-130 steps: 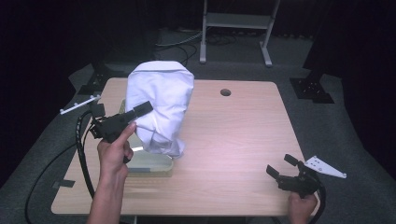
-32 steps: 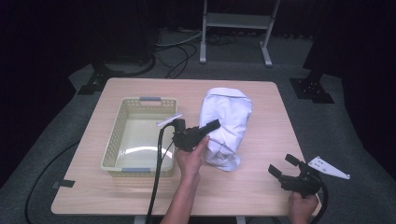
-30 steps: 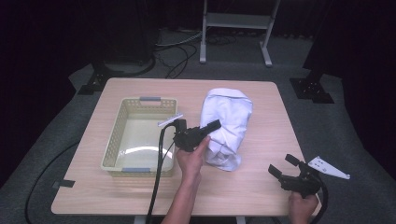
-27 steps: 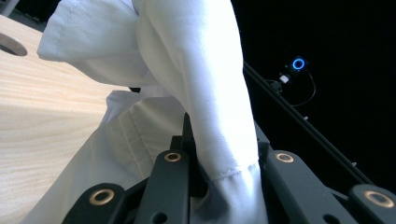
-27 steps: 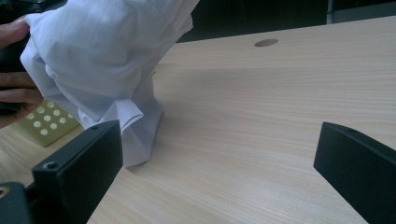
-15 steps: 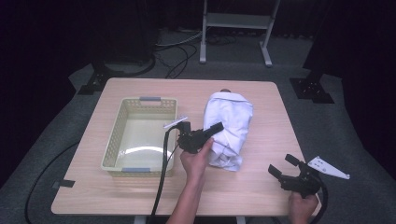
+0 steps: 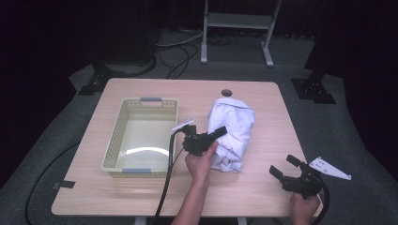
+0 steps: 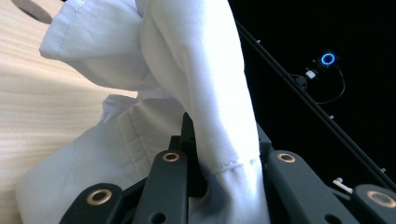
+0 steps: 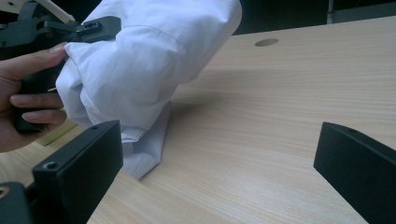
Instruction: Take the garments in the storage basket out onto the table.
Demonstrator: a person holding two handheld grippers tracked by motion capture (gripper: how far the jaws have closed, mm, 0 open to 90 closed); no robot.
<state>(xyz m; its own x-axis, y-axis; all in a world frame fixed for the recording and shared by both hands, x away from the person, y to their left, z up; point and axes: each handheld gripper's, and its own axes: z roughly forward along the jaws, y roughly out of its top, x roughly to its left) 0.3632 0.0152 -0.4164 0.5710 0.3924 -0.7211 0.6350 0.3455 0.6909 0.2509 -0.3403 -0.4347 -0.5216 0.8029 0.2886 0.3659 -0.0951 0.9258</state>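
A white cloth (image 7: 233, 129) hangs bunched from my left gripper (image 7: 218, 133) and its lower folds rest on the table, just right of the basket (image 7: 117, 140). In the left gripper view the left gripper (image 8: 224, 175) is shut on a fold of the white cloth (image 8: 205, 84), which rises between the jaws. In the right gripper view the white cloth (image 9: 149, 60) stands as a tall bundle beside the left gripper (image 9: 98, 25) and the hand that holds it. My right gripper (image 7: 282, 165) is open near the table's front right corner, with nothing between its fingers (image 9: 81, 161).
The pale yellow basket has nothing in it and sits on the left half of the wooden table (image 7: 263, 187). A round hole (image 7: 226, 92) lies near the far edge. A black cable (image 7: 164, 187) trails off the front edge. A metal stand (image 7: 237, 21) is on the floor behind.
The left gripper carried the cloth from over the basket to its right, then sank a little; the bundle has slumped lower onto the table. The right gripper has kept still.
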